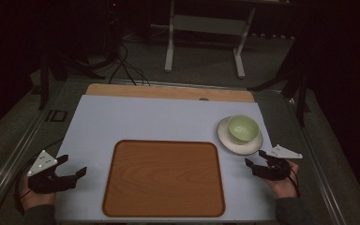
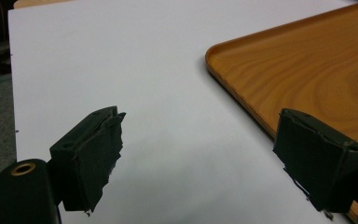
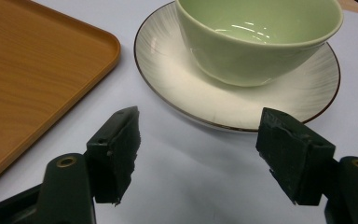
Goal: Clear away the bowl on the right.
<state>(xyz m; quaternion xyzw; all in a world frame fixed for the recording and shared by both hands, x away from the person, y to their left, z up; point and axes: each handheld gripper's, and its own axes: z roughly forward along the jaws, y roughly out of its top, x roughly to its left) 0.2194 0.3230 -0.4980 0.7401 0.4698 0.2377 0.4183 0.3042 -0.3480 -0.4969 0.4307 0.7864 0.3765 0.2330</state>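
A pale green bowl [image 1: 243, 128] [image 3: 256, 37] stands on a white plate [image 1: 226, 139] [image 3: 191, 88] with a dark rim, at the right of the white table cover. A brown wooden tray [image 1: 164, 178] [image 2: 317, 70] [image 3: 23, 79] lies in the middle with nothing on it. My right gripper [image 1: 256, 158] [image 3: 198, 149] is open just in front of the plate, its jaws apart and holding nothing. My left gripper [image 1: 73, 165] [image 2: 200, 154] is open at the table's left, beside the tray's left edge, nothing between its jaws.
The white cover [image 1: 136, 117] lies on a wooden tabletop [image 1: 168, 91]. Beyond the table stand a white metal frame [image 1: 206, 28] and dark cables [image 1: 122, 65] on the floor. Metal rails [image 1: 9, 154] run along both sides.
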